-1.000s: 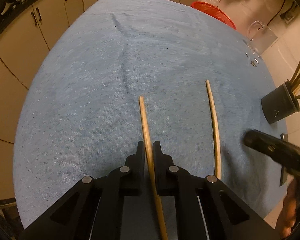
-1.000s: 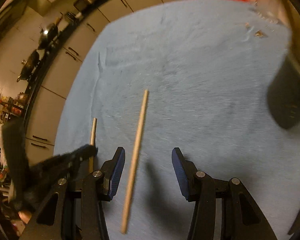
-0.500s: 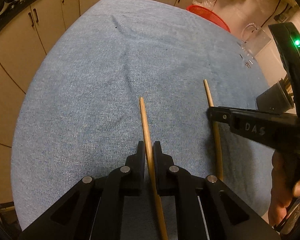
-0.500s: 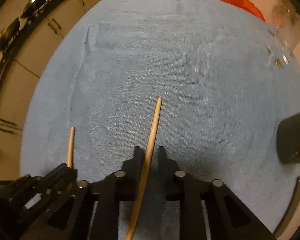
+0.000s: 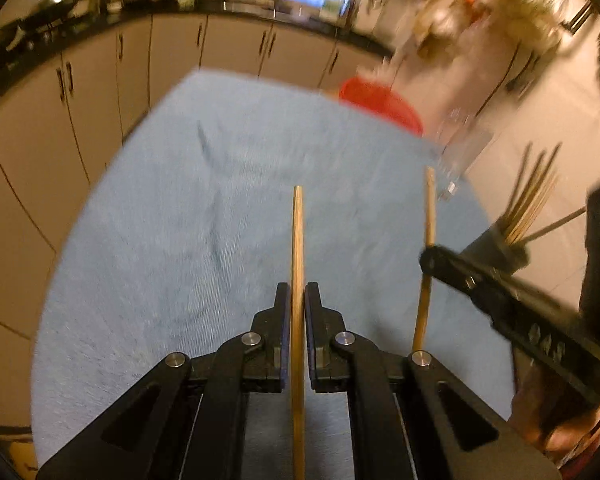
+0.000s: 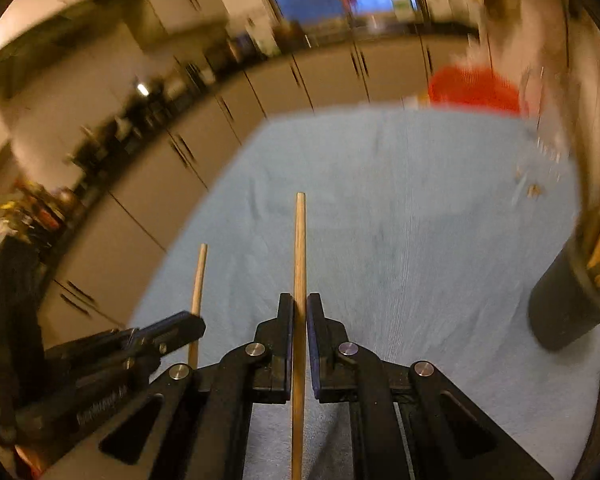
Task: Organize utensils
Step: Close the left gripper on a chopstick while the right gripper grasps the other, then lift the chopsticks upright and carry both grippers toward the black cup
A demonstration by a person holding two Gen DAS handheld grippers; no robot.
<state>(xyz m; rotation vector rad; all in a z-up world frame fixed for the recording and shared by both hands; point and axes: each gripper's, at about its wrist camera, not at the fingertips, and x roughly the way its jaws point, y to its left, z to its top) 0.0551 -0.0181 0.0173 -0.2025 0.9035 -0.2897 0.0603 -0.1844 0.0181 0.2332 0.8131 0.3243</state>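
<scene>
At centre of the left wrist view, the left gripper [image 5: 298, 300] is clamped on a chopstick [image 5: 298, 240] whose long axis points to 12 o'clock; the black holder [image 5: 500, 248] lies at 3 o'clock. Likewise the right gripper [image 6: 299, 308] pinches its chopstick [image 6: 300, 248], holder [image 6: 568, 304] at 3 o'clock, judged nearer this hand.

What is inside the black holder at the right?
Several wooden chopsticks stand in the black holder, tops fanned out. Their lower ends and the holder's bottom are hidden by its wall.
</scene>
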